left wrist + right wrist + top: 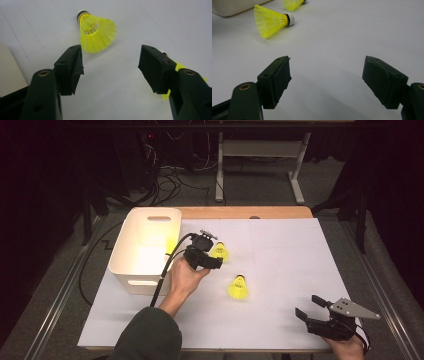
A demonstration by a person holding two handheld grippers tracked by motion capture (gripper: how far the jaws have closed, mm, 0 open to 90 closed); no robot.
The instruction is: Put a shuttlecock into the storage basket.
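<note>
Overhead forward-down; two low jaw-cams, sharing shuttlecock (238, 287).

On the table (280, 320) in front of me, a bin (145, 247) stands at the far left; my left gripper (212, 251) hovers just right of it, beside the farther shuttlecock (219, 251); the nearer shuttlecock (238, 288) lies closer to me, near the middle; my right gripper (310, 306) rests at the near right corner, well apart.

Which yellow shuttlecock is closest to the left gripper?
The yellow plastic shuttlecock nearer the white bin, right beside the open left gripper; the other yellow shuttlecock lies farther toward the table's near edge.
</note>
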